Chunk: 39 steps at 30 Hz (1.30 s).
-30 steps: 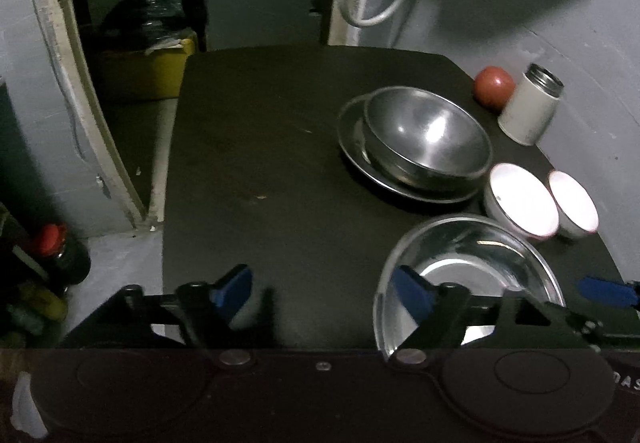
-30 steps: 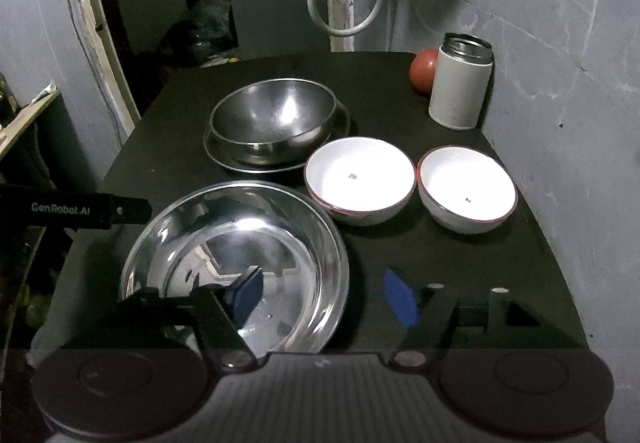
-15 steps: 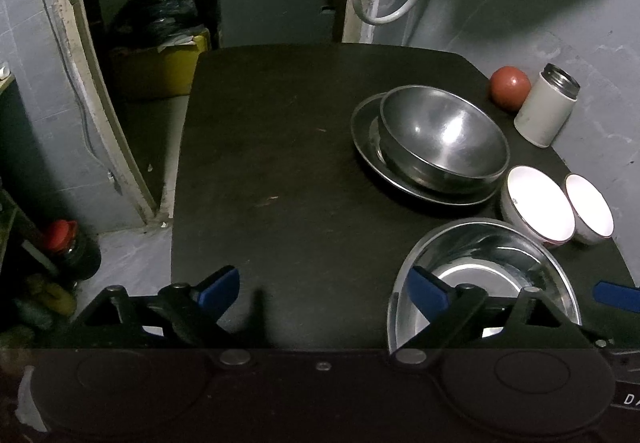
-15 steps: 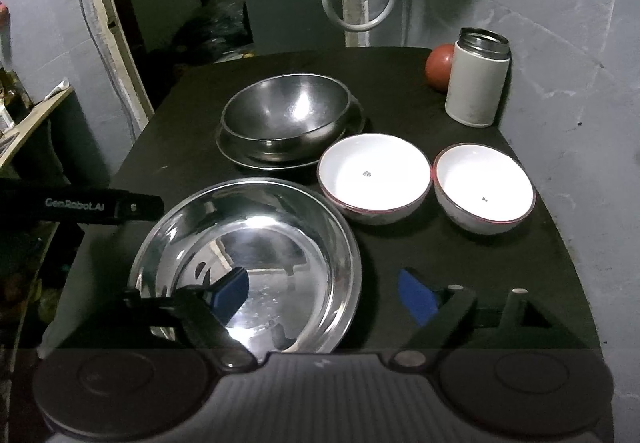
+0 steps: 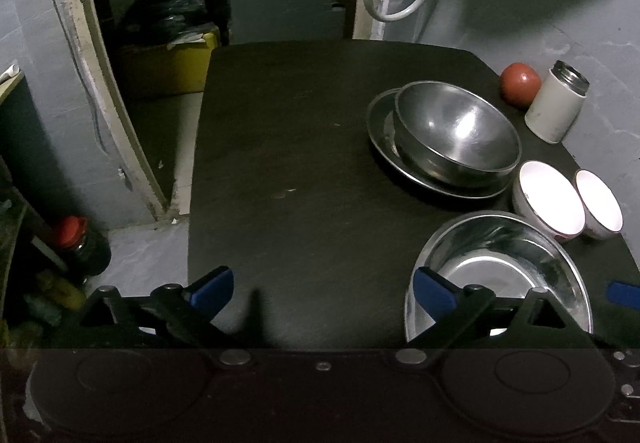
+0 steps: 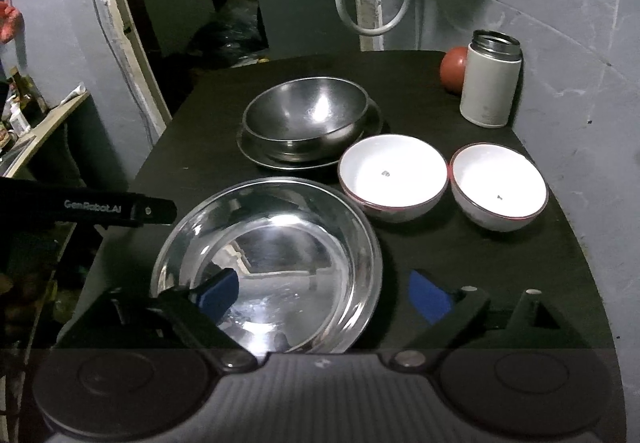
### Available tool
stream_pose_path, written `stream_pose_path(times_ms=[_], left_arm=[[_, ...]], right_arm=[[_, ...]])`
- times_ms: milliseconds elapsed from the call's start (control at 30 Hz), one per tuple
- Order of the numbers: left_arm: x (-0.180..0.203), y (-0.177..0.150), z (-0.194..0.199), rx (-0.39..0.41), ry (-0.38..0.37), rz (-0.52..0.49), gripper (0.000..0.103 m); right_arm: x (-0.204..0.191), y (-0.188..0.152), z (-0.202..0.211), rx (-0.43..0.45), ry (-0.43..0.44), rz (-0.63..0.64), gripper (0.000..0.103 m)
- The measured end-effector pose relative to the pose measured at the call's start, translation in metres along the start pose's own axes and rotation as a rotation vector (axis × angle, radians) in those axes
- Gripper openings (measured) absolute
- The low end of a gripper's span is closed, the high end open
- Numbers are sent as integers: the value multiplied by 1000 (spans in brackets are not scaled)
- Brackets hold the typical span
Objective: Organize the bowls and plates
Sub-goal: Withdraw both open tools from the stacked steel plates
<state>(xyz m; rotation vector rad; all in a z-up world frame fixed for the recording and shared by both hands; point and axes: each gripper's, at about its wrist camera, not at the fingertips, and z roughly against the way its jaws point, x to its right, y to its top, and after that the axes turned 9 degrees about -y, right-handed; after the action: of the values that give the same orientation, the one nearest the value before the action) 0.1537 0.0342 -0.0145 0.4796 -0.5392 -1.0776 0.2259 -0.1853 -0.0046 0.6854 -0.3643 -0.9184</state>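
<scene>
Both my tongs gape wide, gripping nothing: left, right. Landmark: shiny pan at table's near edge. Behind it, steel bowl sits on a plate. Right of pan, two white bowls side by side.

Dim room, fisheye bending at edges, glare on white bowls, bright reflections in steel plate
</scene>
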Motion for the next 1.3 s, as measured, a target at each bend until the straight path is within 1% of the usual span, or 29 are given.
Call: stream_pose_path(times_ms=[333, 433, 467, 567, 633, 733, 867, 1000, 1067, 1167, 1300], left_arm=[[-1, -6, 8, -8, 34, 4, 97], [-3, -8, 12, -12, 46, -17, 98], [-4, -8, 14, -11, 47, -28, 100], [-11, -10, 16, -12, 45, -57, 100], [-16, -9, 17, -13, 30, -70, 100], [-25, -7, 17, -17, -13, -108, 100], [-41, -5, 17, -24, -95, -207, 100], [-67, -2, 22, -37, -176, -286, 101], [-76, 0, 23, -50, -190, -315, 101], [-90, 2, 26, -46, -219, -341, 101], [-100, 5, 25, -49, -240, -347, 101]], right_arm=[[-5, -5, 10, 17, 45, -4, 96], [-9, -7, 14, 33, 58, -34, 97], [-11, -8, 15, 40, 57, -40, 97], [-20, -13, 19, 48, 47, -60, 97], [-28, -15, 22, 55, 30, -73, 97], [-43, -18, 28, 77, -13, -121, 97], [-74, -28, 36, 86, -105, -199, 97], [-109, -36, 43, 101, -167, -257, 97], [-123, -38, 46, 98, -179, -285, 97], [-138, -40, 50, 103, -193, -280, 97], [-146, -41, 50, 103, -210, -301, 98]])
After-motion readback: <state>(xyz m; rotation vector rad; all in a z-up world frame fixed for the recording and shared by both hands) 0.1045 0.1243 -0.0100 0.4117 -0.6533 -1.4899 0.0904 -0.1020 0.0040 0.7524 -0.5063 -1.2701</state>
